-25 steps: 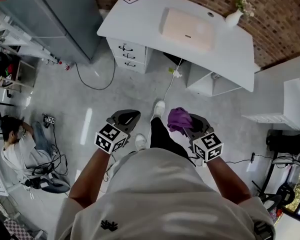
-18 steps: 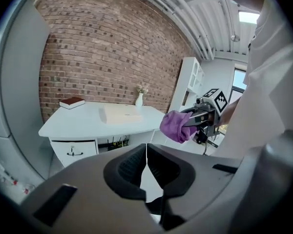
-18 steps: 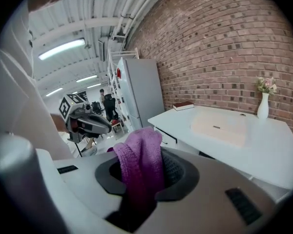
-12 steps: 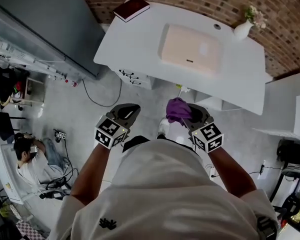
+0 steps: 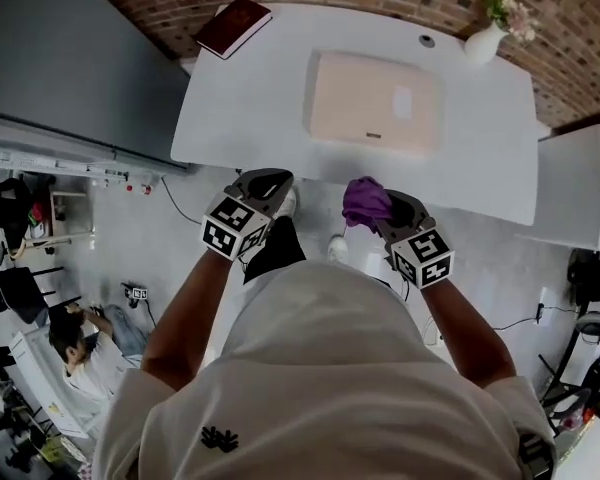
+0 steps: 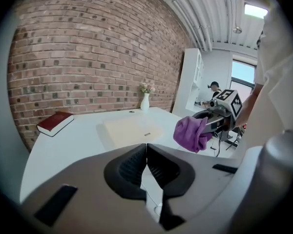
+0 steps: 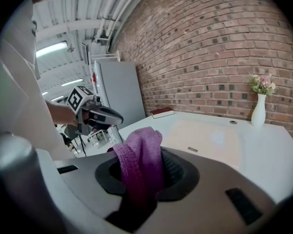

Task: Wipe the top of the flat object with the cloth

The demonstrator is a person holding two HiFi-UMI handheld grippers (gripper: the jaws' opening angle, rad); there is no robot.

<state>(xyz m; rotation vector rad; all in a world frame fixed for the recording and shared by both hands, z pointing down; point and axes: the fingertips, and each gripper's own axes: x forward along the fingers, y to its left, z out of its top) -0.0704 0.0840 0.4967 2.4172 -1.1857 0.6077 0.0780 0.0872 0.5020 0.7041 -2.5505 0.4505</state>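
Observation:
A flat pale-pink laptop (image 5: 374, 102) lies closed on the white desk (image 5: 240, 108), seen also as the laptop (image 6: 129, 129) and the laptop (image 7: 205, 136) in the gripper views. My right gripper (image 5: 372, 204) is shut on a purple cloth (image 5: 364, 201), which bunches up between its jaws as the cloth (image 7: 140, 165). My left gripper (image 5: 261, 184) is shut with nothing in it, held at the desk's near edge. Both grippers hover short of the laptop. From the left gripper view the cloth (image 6: 192, 133) shows in the right gripper (image 6: 212, 122).
A dark red book (image 5: 233, 26) lies at the desk's far left corner. A white vase with flowers (image 5: 485, 36) stands at the far right, near a cable hole (image 5: 426, 40). Brick wall behind. A grey cabinet (image 5: 70, 78) stands left; a person (image 5: 85, 353) sits on the floor.
I have stepped closer to the desk. Both grippers have moved forward to its near edge, the cloth still held in the right one.

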